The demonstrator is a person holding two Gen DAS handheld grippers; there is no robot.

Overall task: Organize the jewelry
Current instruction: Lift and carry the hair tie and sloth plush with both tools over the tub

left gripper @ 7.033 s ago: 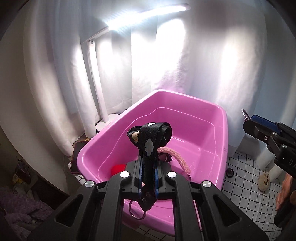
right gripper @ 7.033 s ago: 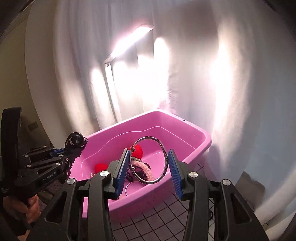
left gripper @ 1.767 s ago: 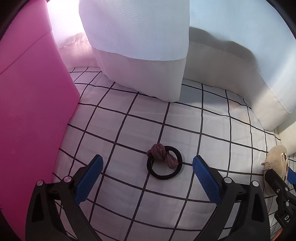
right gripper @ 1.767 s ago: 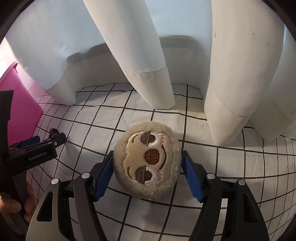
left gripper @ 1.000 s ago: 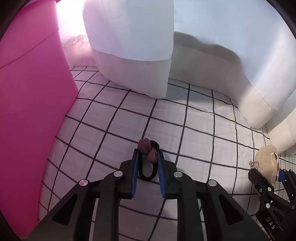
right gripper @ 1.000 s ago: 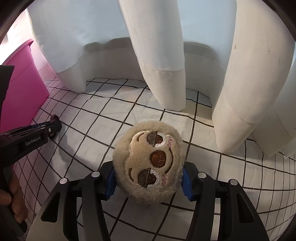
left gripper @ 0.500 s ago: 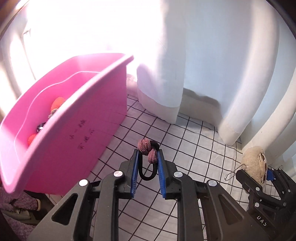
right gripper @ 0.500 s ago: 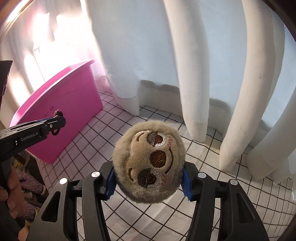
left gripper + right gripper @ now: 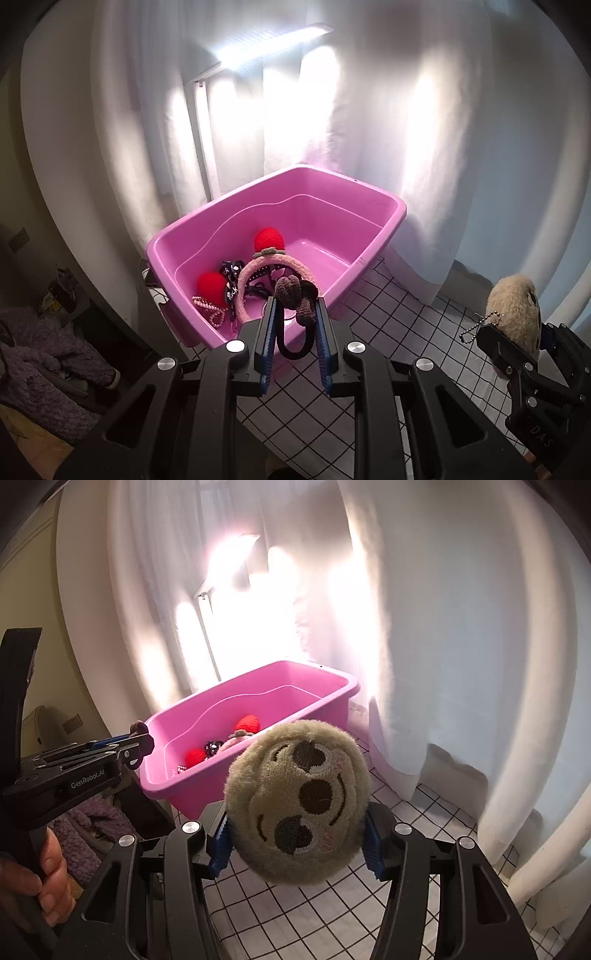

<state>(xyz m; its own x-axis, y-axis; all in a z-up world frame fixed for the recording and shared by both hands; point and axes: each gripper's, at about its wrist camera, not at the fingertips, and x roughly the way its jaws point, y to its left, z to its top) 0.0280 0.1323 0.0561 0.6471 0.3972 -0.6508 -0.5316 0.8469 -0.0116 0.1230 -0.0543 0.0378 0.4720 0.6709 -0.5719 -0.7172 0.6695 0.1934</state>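
My left gripper (image 9: 295, 314) is shut on a black hair tie with a brown knot (image 9: 295, 295) and holds it in the air just in front of the pink bin (image 9: 373, 236). The bin holds red pom-poms (image 9: 269, 240), a pink headband (image 9: 273, 264) and a bead string (image 9: 208, 308). My right gripper (image 9: 297, 843) is shut on a beige plush sloth-face keychain (image 9: 299, 805), held above the checked cloth, right of the bin (image 9: 255, 698). The plush (image 9: 511, 310) and right gripper show at the right of the left wrist view; the left gripper (image 9: 138, 740) shows in the right wrist view.
White curtains (image 9: 424, 147) hang behind and to the right of the bin. A white cloth with a black grid (image 9: 406, 332) covers the surface. A lamp (image 9: 266, 44) shines above the bin. Dark clothes (image 9: 44, 354) lie low at the left.
Both grippers have risen and swung toward the pink bin with their loads. The bin's inside has come into view ahead of the left gripper. Both grips are unchanged.
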